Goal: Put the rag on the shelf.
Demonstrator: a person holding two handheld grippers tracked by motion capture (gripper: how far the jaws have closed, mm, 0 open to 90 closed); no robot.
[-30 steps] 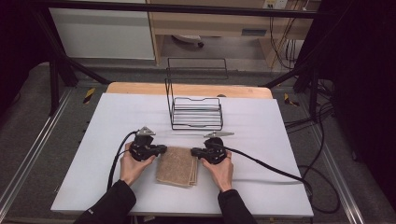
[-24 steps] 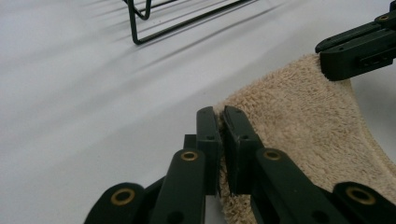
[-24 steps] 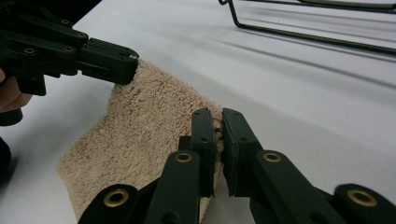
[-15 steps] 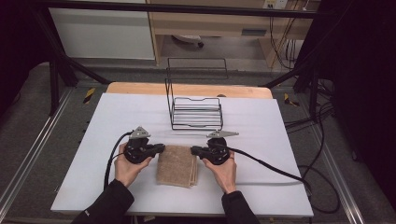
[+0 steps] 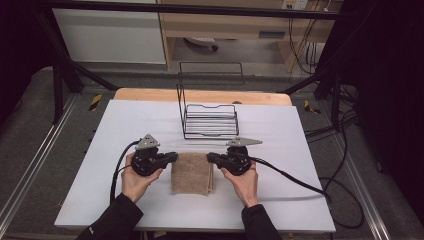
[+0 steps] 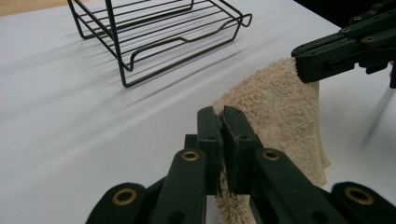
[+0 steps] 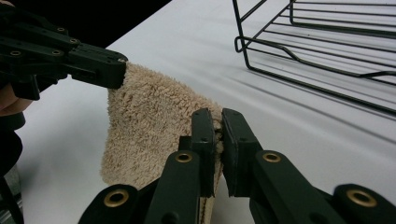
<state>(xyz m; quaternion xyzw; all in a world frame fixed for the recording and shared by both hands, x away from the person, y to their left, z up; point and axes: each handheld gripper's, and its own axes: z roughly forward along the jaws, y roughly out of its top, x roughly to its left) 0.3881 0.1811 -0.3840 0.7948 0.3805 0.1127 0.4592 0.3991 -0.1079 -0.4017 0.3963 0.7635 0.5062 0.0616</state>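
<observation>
We are holding a tan towel [image 5: 191, 172] by its two far corners, one in each gripper. Our left gripper [image 5: 171, 156] is pinching the left corner with its jaws closed tight on the cloth, and our right gripper [image 5: 211, 157] is doing the same at the right corner. The towel's far edge is running between the two, lifted a little, while the rest is lying folded on the white worktop [image 5: 310, 175], near its front middle. Just beyond the towel a black wire rack [image 5: 207, 120] is standing, apart from it. We are seeing bare worktop to both sides of our hands and in front of the towel down to the near edge. No writing or label is readable on anything.
</observation>
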